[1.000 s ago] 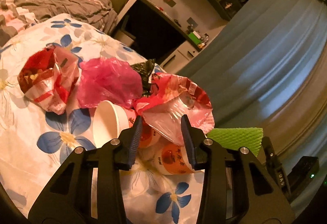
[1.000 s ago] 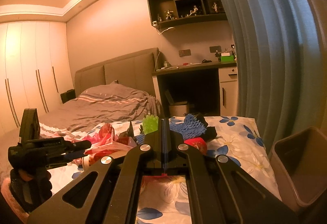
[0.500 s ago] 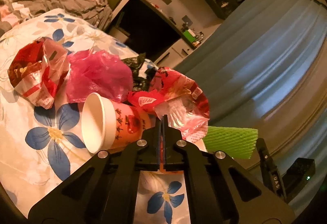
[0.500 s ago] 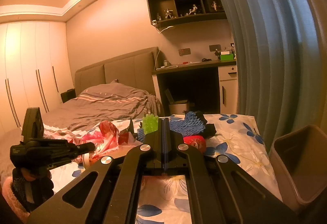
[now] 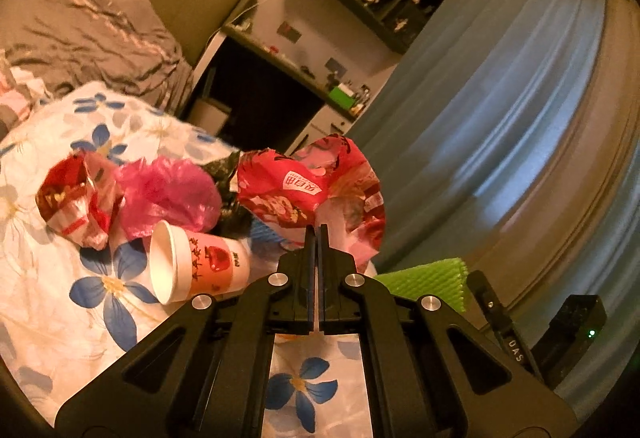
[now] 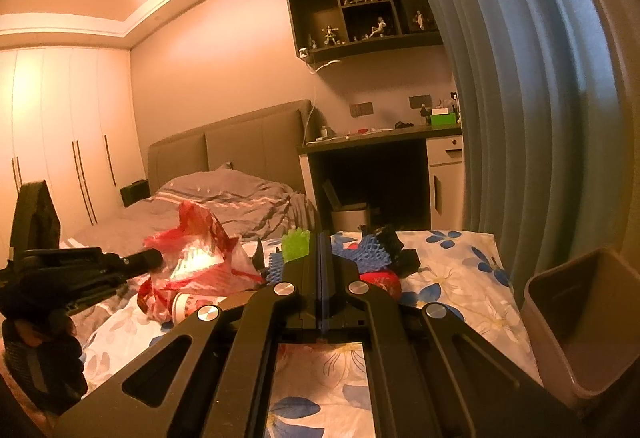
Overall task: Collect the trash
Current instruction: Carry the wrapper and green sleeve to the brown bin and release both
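My left gripper (image 5: 317, 232) is shut on a red and clear plastic bag (image 5: 316, 190) and holds it lifted above the floral sheet; the bag also shows in the right wrist view (image 6: 196, 250), hanging from the left gripper (image 6: 154, 258). A paper cup (image 5: 196, 266) lies on its side below it, beside a pink plastic bag (image 5: 168, 194) and a red-white wrapper (image 5: 76, 198). My right gripper (image 6: 321, 238) is shut and empty, above the sheet. A brown trash bin (image 6: 584, 322) stands at the right.
Green foam netting (image 5: 424, 278), blue foam netting (image 6: 368, 250), black wrapping (image 6: 400, 250) and a red item (image 6: 380, 280) lie on the floral sheet (image 6: 452, 278). A grey duvet (image 6: 224, 198), a desk (image 6: 384, 142) and a blue curtain (image 6: 520, 98) lie beyond.
My left gripper closed on the red plastic bag and lifted it off the pile, uncovering the paper cup. My right gripper stayed shut and barely moved.
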### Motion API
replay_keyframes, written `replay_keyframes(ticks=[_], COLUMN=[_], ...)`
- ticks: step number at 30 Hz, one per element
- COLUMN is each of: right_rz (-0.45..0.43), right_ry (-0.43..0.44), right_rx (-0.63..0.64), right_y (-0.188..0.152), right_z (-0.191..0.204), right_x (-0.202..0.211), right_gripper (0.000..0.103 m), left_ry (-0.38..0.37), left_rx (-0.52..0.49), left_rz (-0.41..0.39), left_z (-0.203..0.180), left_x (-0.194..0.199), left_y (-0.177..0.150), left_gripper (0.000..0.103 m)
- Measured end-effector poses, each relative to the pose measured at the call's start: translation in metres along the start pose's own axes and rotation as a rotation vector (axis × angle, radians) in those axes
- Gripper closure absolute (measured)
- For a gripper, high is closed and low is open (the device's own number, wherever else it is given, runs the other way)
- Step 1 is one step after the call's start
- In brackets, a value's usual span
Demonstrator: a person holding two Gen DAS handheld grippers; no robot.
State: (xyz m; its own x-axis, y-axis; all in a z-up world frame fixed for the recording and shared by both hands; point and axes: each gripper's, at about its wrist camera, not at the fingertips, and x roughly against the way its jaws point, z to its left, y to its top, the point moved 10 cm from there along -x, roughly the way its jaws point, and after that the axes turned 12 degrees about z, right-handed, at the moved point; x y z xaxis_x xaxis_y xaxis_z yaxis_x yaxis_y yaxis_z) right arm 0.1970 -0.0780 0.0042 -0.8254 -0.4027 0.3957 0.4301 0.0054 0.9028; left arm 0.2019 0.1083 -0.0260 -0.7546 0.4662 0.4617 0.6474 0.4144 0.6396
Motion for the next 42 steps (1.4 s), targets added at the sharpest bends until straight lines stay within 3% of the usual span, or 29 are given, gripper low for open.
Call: replay_keyframes(ticks=[12, 20, 30, 42], right_rz=[-0.044, -0.067, -0.106, -0.147], right_ry=[0.001, -0.004, -0.116, -0.342], right_rx=[-0.007, -0.038, -0.084, -0.182], right_y=[0.004, 0.008, 0.008, -0.002], right_z=[-0.010, -0.030, -0.087, -0.203], right_x=[0.027, 0.044, 0.076, 0.117], right_gripper=[0.102, 0.102, 0.102, 0.102], left_ry=[-0.016, -0.021, -0.095, -0.183], left_rx=[-0.064, -0.148, -0.261, -0.412], left_rz=[-0.053, -0.041, 0.052, 0.155], left_z=[-0.033, -0.072, -0.144, -0.241], left_x=[0.027, 0.017, -0.047, -0.150], left_y=[-0.001, -0.013, -0.042, -0.092], left_gripper=[0.103, 0.103, 0.103, 0.103])
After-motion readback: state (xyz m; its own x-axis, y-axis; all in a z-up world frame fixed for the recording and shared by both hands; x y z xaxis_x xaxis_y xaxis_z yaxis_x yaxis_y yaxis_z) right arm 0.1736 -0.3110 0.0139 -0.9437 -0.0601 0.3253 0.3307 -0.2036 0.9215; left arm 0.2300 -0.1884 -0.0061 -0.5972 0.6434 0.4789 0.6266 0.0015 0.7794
